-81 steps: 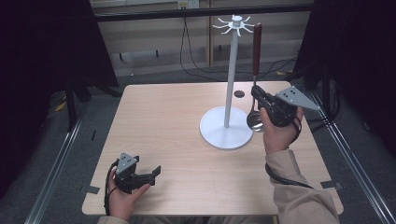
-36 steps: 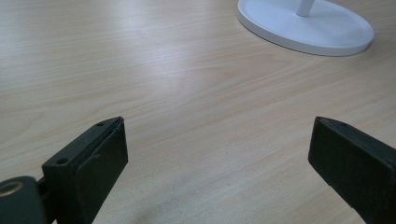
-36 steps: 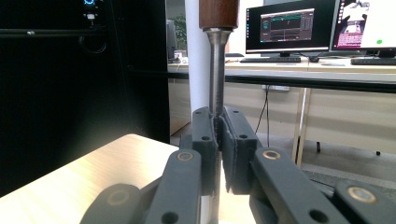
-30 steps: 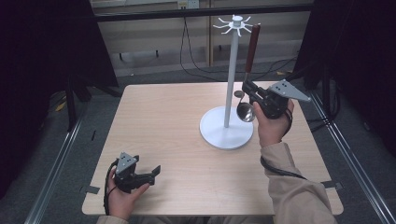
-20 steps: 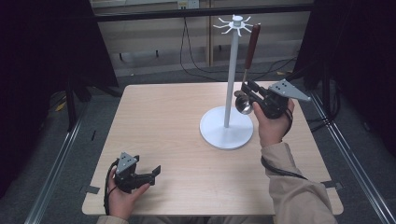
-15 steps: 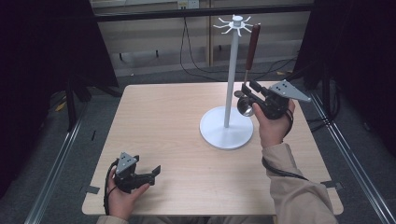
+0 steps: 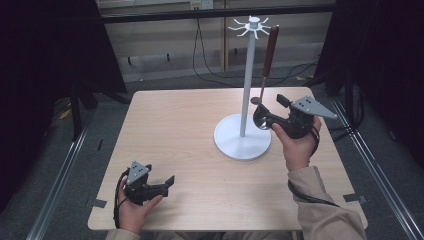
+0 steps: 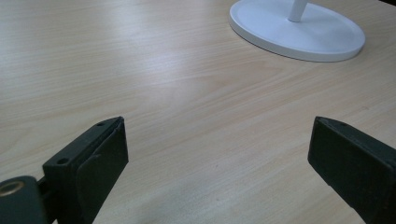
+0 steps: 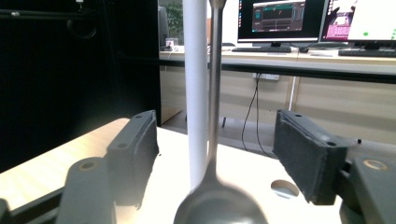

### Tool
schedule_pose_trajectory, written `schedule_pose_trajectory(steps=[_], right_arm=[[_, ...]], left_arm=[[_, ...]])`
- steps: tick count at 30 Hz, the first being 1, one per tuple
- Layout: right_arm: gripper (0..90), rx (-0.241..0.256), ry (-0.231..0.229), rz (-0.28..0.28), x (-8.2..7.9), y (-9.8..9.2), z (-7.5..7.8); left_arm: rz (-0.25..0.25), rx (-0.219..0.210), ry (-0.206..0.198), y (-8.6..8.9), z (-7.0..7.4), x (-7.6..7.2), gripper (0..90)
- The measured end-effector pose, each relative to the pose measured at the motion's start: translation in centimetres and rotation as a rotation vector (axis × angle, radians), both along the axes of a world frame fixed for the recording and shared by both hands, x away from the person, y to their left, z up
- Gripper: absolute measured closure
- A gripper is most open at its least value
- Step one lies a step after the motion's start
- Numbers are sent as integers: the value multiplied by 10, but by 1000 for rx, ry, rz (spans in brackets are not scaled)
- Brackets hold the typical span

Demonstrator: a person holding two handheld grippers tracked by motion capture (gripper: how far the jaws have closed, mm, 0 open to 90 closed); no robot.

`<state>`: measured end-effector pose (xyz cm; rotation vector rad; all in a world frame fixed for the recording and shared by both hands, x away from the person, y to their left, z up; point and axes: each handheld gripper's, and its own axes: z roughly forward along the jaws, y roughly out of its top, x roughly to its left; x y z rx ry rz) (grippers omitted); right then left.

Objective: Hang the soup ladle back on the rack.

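Open counter [image 7: 190, 130] stretches across the left and middle — nothing lies between the left tongs [image 7: 169, 183] and the white stand's base [image 7: 242, 142]. On the right, the stand's pole [image 7: 247, 85] and a hanging spoon [image 7: 263, 75] crowd the gap of the right tongs [image 7: 265, 111] — pole just beyond the spoon's shaft, jaws spread either side.

A pale wooden bench [image 7: 190, 130] stands on a grey floor [image 7: 90, 150], with a small round hole [image 9: 285, 188] in its top near the far right edge. Black cables [image 7: 205, 60] trail across the floor behind it. In the right gripper view, lit computer monitors [image 9: 280, 21] sit on a desk [image 9: 327, 70] beyond.
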<state>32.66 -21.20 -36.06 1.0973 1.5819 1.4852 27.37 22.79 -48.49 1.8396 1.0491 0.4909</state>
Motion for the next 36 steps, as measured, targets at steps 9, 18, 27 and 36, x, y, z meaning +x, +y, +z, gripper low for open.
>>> schedule_pose_trajectory(steps=[9,18,27,36], right_arm=[[196,-11,36,12,-13,-7,-11],[135,-24,67,39,-26,-11,-22],[113,-42,94,52,-40,-17,-37],[96,-24,128,62,-51,-20,-59]], left_arm=[[-14,3,-5,-6,1,2,49],[-16,3,-7,-6,2,2,48],[-16,0,-9,-7,2,2,48],[-20,0,-5,-9,1,4,48]])
